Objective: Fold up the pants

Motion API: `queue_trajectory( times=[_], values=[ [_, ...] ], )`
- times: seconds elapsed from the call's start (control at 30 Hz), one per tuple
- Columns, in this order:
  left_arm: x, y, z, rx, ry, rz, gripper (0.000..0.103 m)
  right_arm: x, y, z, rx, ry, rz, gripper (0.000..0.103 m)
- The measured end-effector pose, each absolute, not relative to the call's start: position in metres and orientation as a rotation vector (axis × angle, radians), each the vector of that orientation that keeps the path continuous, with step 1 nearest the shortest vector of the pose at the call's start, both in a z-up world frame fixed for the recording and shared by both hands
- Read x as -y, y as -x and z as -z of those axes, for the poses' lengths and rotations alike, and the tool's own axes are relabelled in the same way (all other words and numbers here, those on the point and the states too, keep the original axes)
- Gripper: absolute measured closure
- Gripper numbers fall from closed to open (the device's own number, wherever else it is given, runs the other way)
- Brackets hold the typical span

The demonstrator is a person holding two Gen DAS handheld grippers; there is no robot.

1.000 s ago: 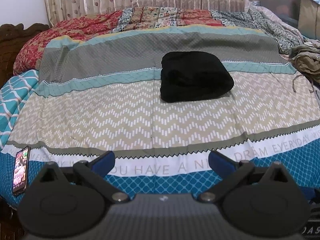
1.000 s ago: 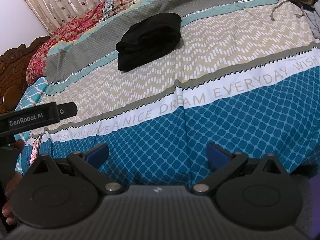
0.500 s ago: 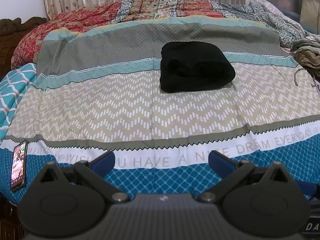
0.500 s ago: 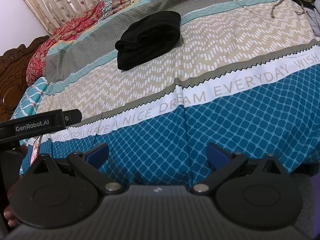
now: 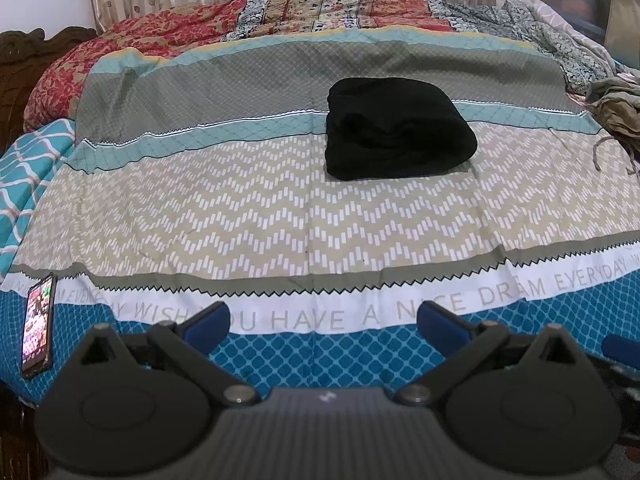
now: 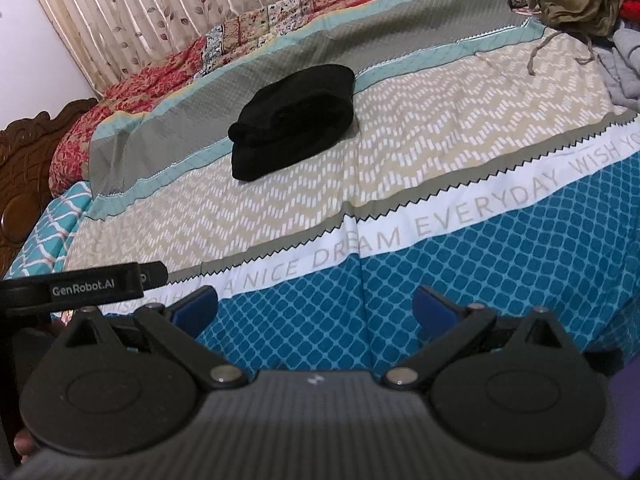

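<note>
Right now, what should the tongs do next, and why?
Probably pull both back and stop. The black pants already sit folded in a neat bundle on the bedspread, and the left tongs and right tongs are open, empty and far from them.

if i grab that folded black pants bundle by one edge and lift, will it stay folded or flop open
The black pants bundle looks soft and thick, with rounded, puffy folds, so it would probably sag and partly unfold if lifted by one edge. Its layers lie loose with nothing securing them, so the lower ones may stay behind. Resting flat on the bedspread, it seems unlikely to roll.
</note>
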State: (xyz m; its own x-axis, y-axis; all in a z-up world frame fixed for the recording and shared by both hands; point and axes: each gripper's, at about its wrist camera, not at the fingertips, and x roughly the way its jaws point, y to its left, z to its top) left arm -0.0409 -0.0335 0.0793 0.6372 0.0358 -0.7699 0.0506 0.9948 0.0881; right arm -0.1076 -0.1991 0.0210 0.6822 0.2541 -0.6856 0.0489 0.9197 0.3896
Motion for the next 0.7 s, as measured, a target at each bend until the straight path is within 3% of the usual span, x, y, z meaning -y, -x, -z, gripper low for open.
queue_trajectory(
  times=[0.7],
  values=[
    [0.0317,0.0402,-0.0772,-0.898,-0.098,0.014,0.0,0.1961,0.108,-0.0215,-0.813,-0.402,-0.117,0.0]
  ],
)
